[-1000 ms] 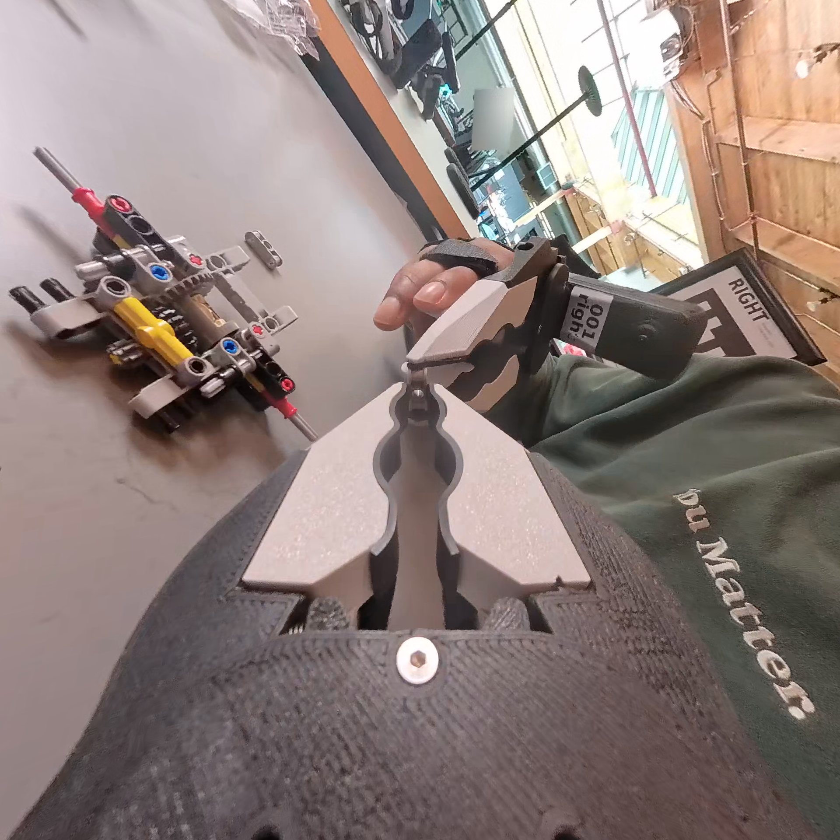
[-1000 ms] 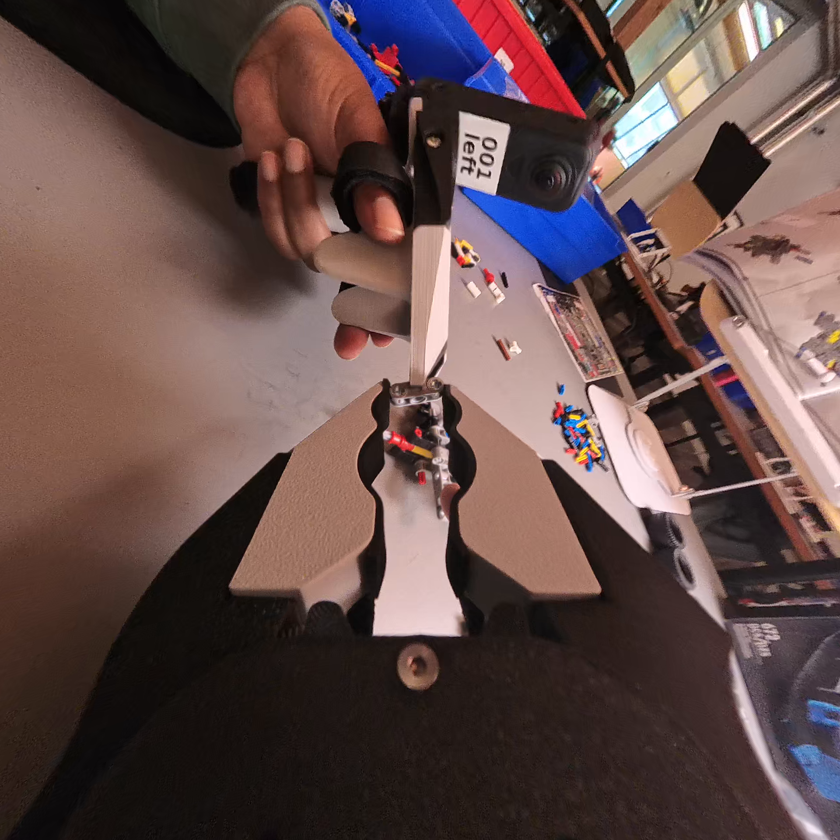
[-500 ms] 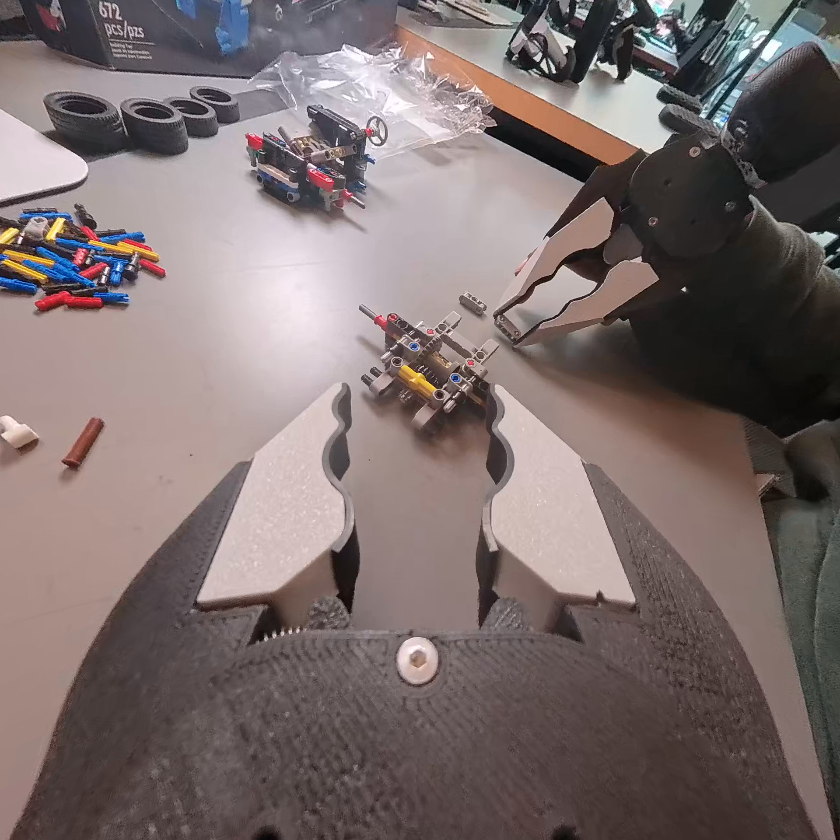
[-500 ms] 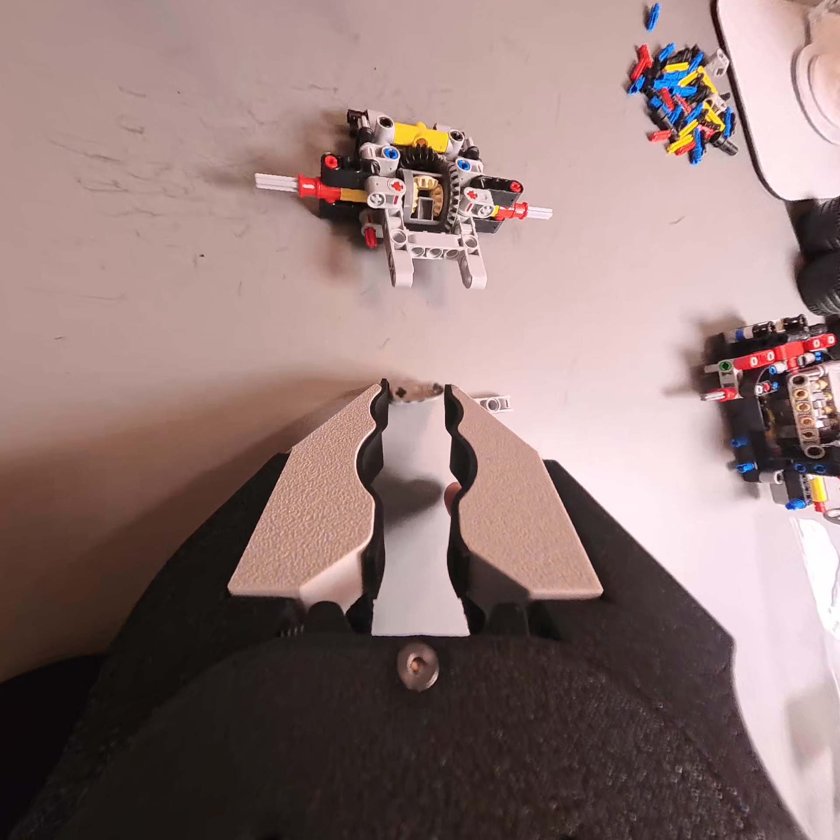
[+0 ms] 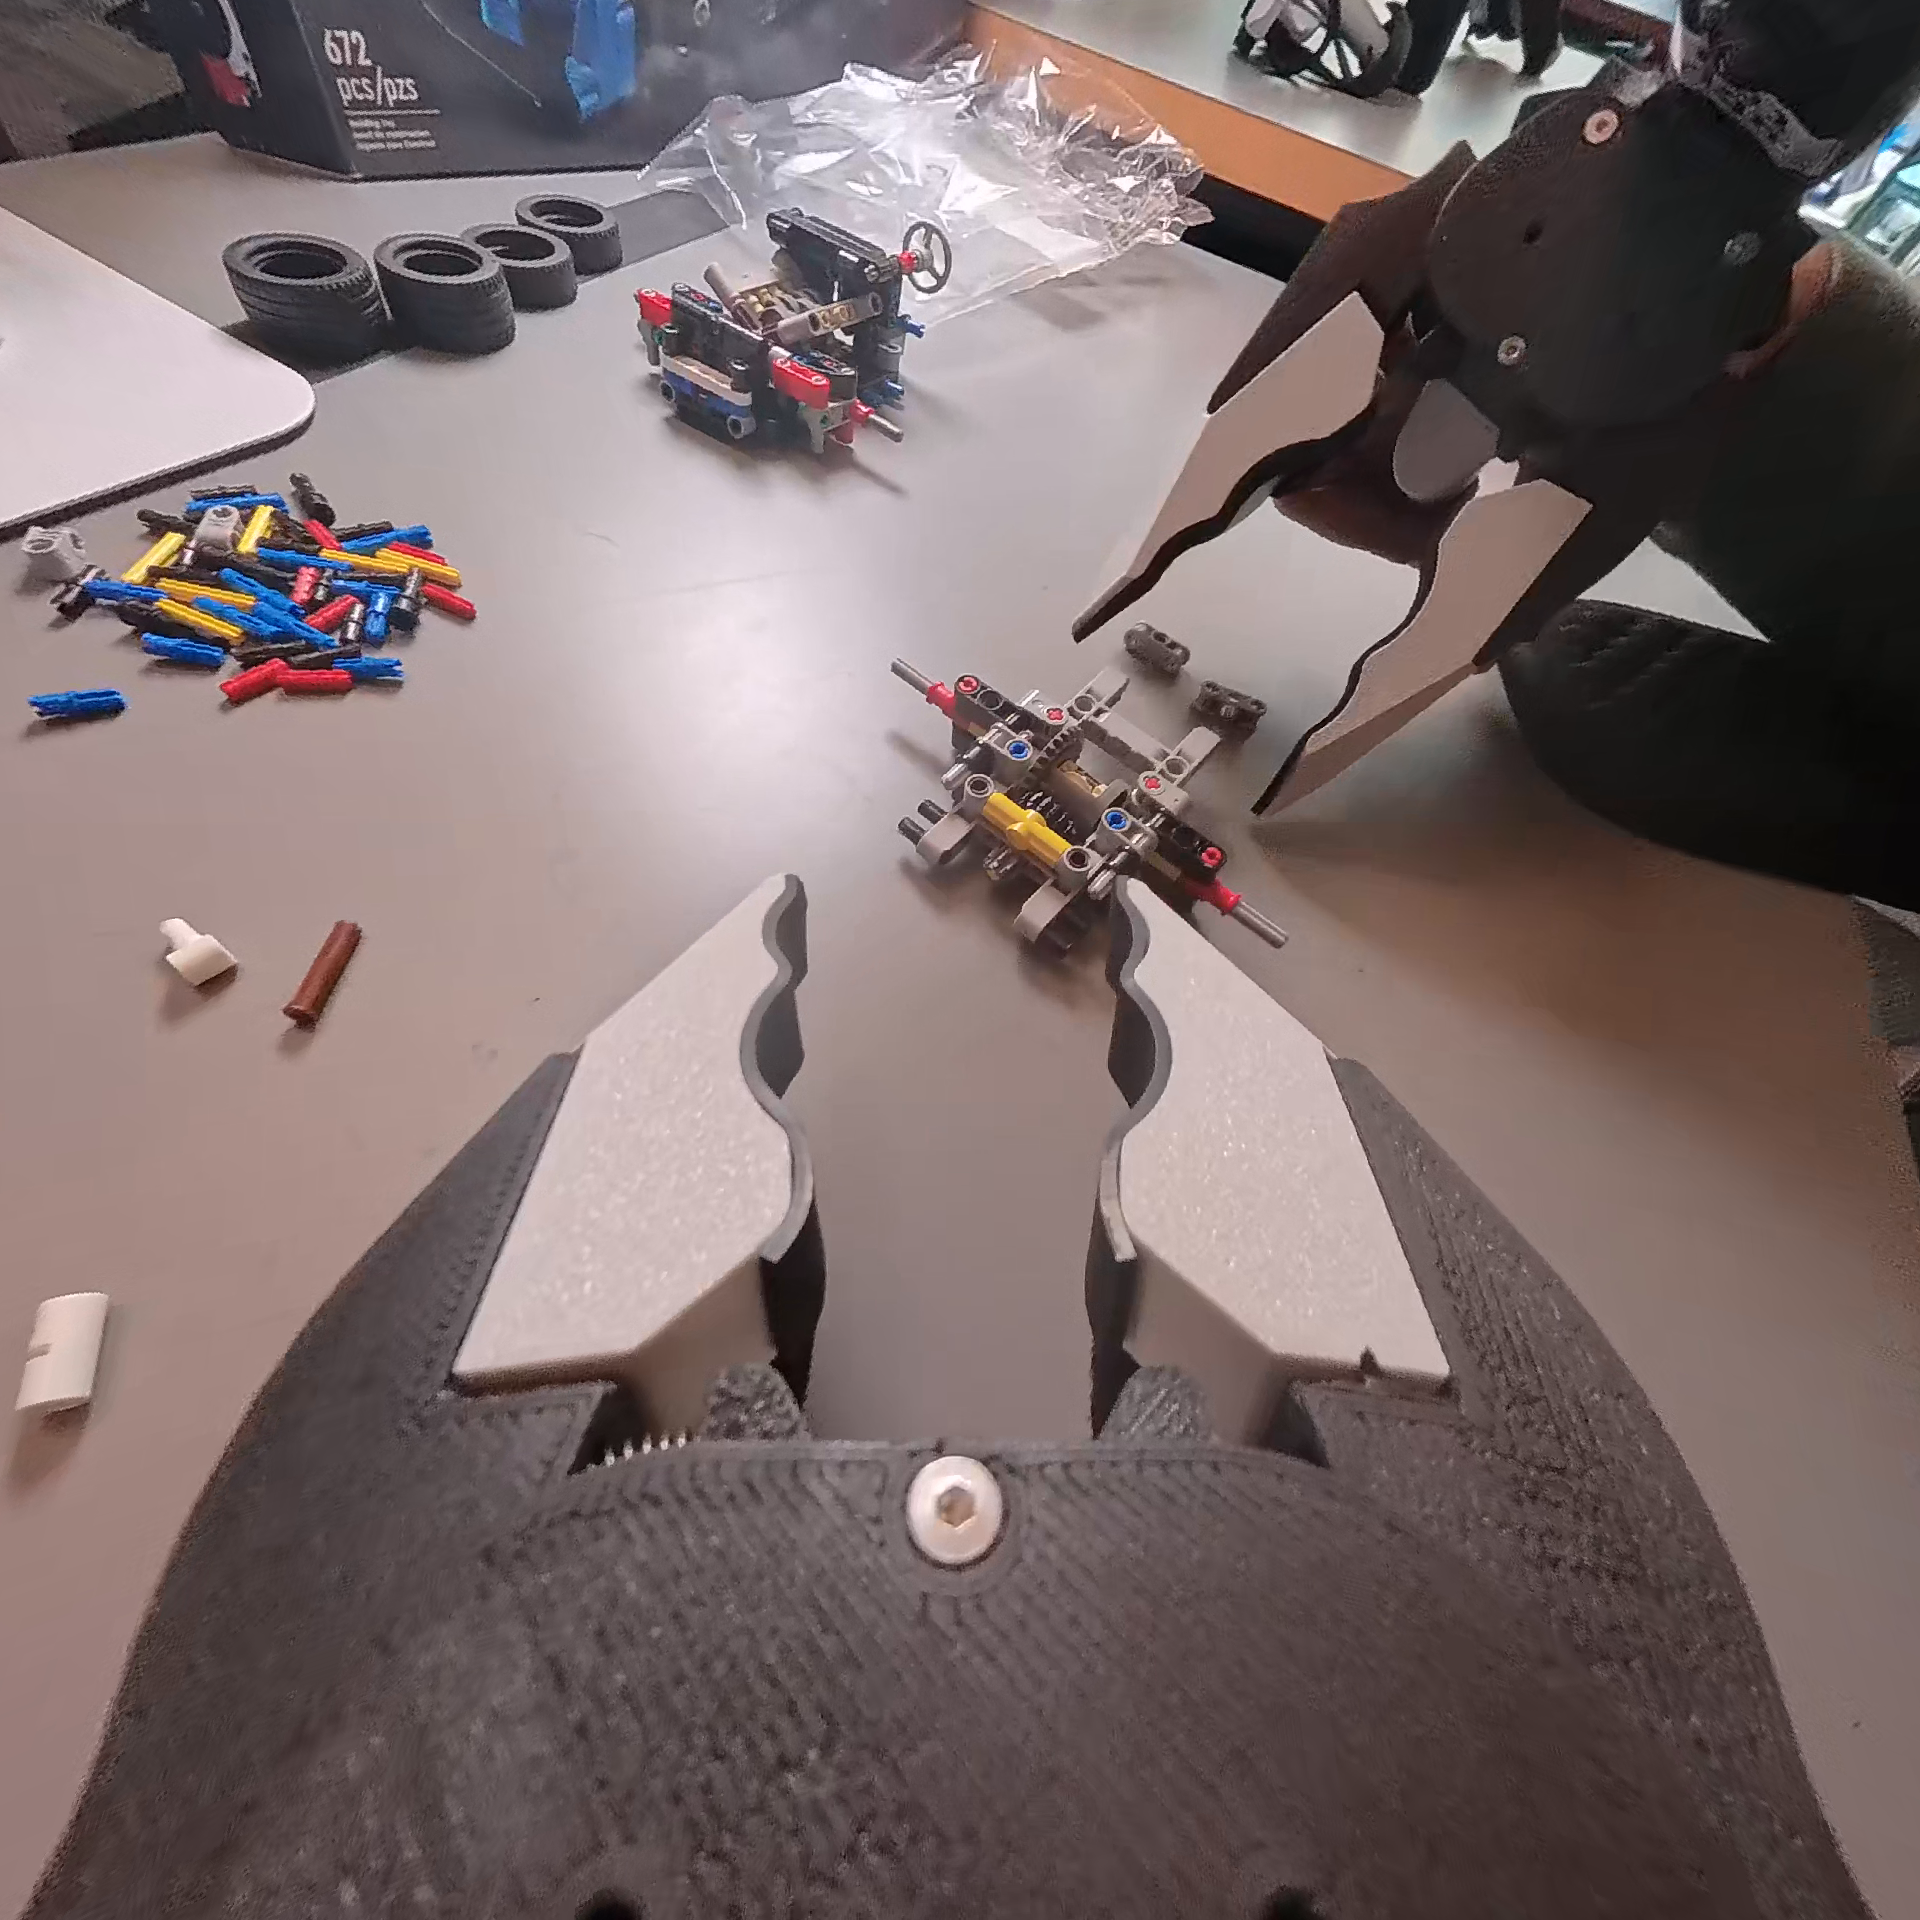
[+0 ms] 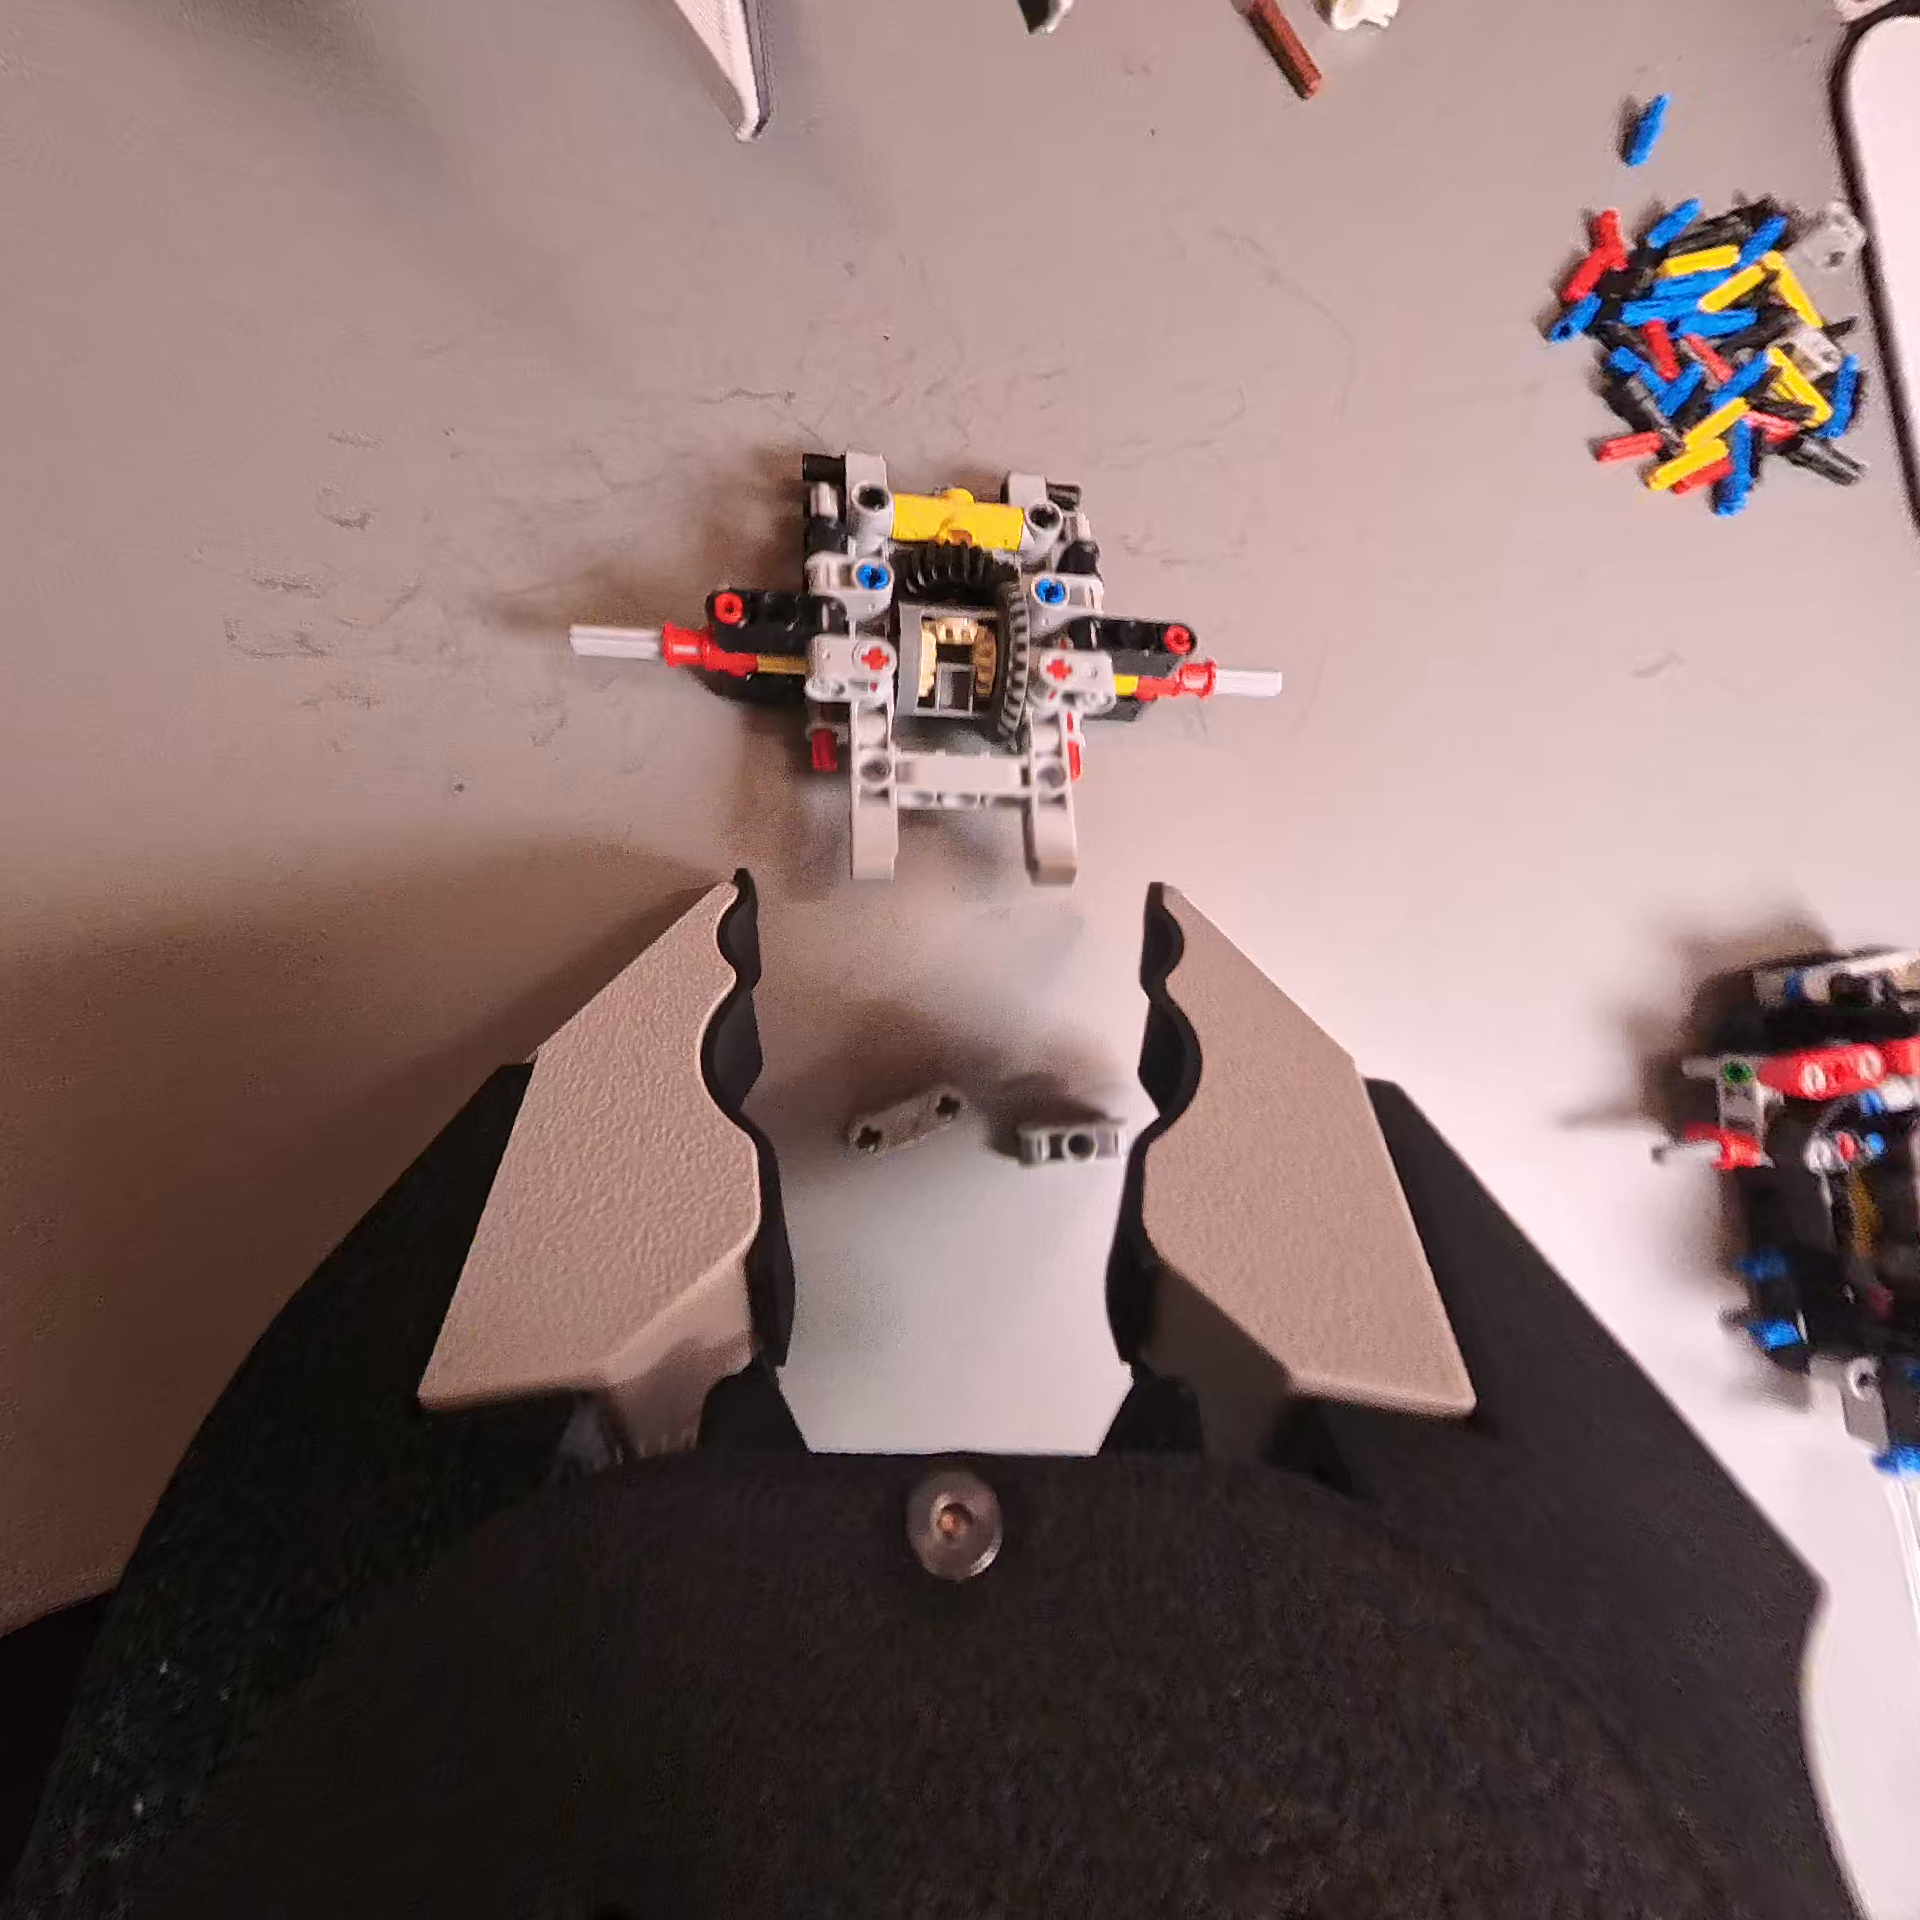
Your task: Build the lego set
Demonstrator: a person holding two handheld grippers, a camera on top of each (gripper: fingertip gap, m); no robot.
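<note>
A small brick-built axle assembly [image 5: 1070, 800] with a yellow part, gears and red-tipped axles lies on the grey table [image 5: 623, 727]; it also shows in the right wrist view [image 6: 956, 644]. My left gripper [image 5: 956, 904] is open and empty, with its right fingertip just short of the assembly. My right gripper [image 6: 948, 894] is open and empty, hovering just short of the assembly; it also shows in the left wrist view [image 5: 1172, 717]. Two small grey connector pieces [image 6: 904, 1117] [image 6: 1065, 1140] lie loose on the table between its fingers, untouched. They also show in the left wrist view [image 5: 1158, 646] [image 5: 1226, 703].
A pile of blue, red, yellow and black pins [image 5: 260, 582] lies left. A second larger assembly [image 5: 790, 343], several tyres [image 5: 416, 270], a dark box [image 5: 468, 83] and a clear bag [image 5: 935, 135] stand behind. A white tray [image 5: 104, 384], white bits [image 5: 197, 951] and a brown pin [image 5: 322, 971] lie left. My right fingertips sit around 12 cm from my left ones.
A second ago both grippers met, pinching a small grey piece in the air. The left one opened and drew back first. The right one has now opened wide, and the small pieces lie on the table.
</note>
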